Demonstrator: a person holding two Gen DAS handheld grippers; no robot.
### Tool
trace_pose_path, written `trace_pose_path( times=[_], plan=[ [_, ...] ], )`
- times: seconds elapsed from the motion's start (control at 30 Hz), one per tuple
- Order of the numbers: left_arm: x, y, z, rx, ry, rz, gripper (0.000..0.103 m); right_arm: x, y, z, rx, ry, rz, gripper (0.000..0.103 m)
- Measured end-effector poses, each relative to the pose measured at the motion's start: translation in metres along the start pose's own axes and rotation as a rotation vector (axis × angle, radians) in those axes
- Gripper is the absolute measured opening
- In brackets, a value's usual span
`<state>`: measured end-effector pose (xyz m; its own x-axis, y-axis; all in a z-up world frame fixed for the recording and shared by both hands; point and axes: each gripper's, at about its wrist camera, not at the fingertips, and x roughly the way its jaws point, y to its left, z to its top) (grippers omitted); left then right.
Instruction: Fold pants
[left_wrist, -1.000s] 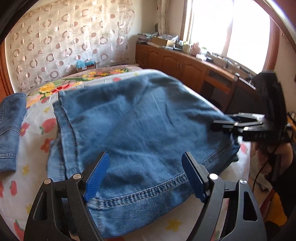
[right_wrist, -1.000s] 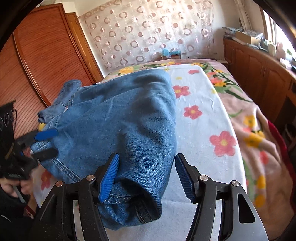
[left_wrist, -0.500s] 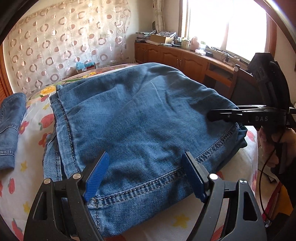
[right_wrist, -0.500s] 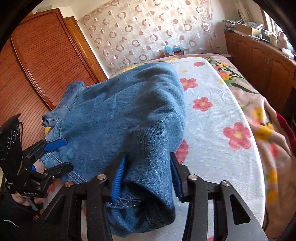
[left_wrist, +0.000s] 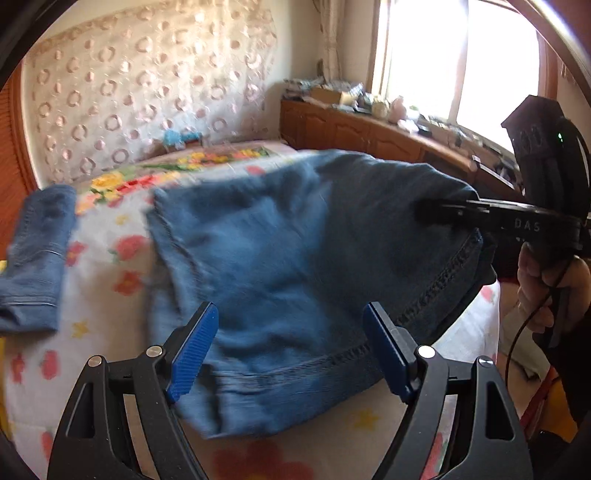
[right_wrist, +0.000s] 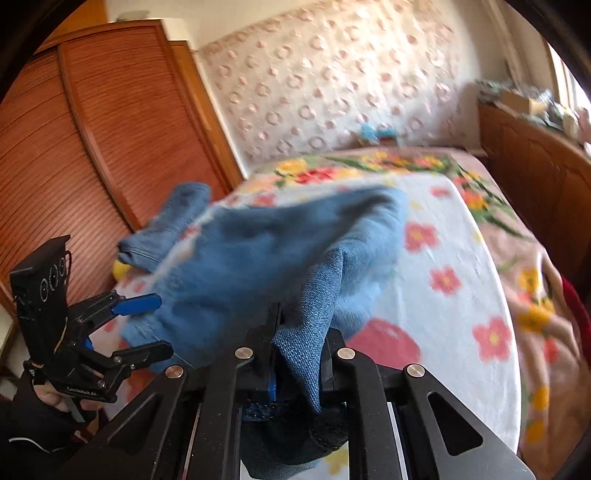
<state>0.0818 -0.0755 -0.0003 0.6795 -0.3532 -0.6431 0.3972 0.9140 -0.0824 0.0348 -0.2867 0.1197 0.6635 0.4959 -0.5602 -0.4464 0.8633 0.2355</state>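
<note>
Right wrist view, right gripper (right_wrist: 297, 363) jaws pinching a fold of jeans (right_wrist: 266, 258) lifted over the flowered bed (right_wrist: 454, 306), left gripper (left_wrist: 286, 354) jaws spread at the hem, motion blur

A bed (right_wrist: 495, 373) carries everything here, spread with a white fleece blanket printed with red and yellow flowers (left_wrist: 107, 273). Beneath that, along the far end and the right side, shows a pinkish blanket with larger yellow and red blooms and green leaves (right_wrist: 532, 236). A pair of blue denim pants (left_wrist: 295, 258) lies across the white blanket, one edge raised off it. A second folded piece of blue denim (left_wrist: 37, 254) rests near the left edge, apart from the pants
</note>
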Motion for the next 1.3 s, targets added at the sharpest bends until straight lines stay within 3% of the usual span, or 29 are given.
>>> trace_pose_path(
  times=[0.13,0.43,0.63,1.03,1.2,1.27,1.3],
  plan=[
    [-0.038,0.021,0.006,-0.024,-0.078,0.068,0.081,0.007,0.029,0.018,-0.072,-0.018,0.042,0.013],
    [-0.096,0.066,-0.002,-0.090,-0.158,0.164,0.081,0.052,0.093,0.035,-0.181,-0.011,0.151,0.013],
    [-0.118,0.095,-0.010,-0.149,-0.197,0.234,0.081,0.100,0.124,0.028,-0.240,0.059,0.206,0.013],
    [-0.120,0.118,-0.014,-0.197,-0.210,0.263,0.081,0.175,0.154,0.010,-0.319,0.226,0.225,0.013],
    [-0.118,0.120,-0.016,-0.200,-0.197,0.267,0.081,0.173,0.157,0.016,-0.313,0.219,0.220,0.026],
    [-0.117,0.121,-0.017,-0.204,-0.194,0.266,0.081,0.165,0.156,0.016,-0.303,0.228,0.229,0.041],
    [-0.116,0.121,-0.017,-0.206,-0.193,0.263,0.081,0.156,0.154,0.018,-0.299,0.223,0.225,0.044]
  ],
)
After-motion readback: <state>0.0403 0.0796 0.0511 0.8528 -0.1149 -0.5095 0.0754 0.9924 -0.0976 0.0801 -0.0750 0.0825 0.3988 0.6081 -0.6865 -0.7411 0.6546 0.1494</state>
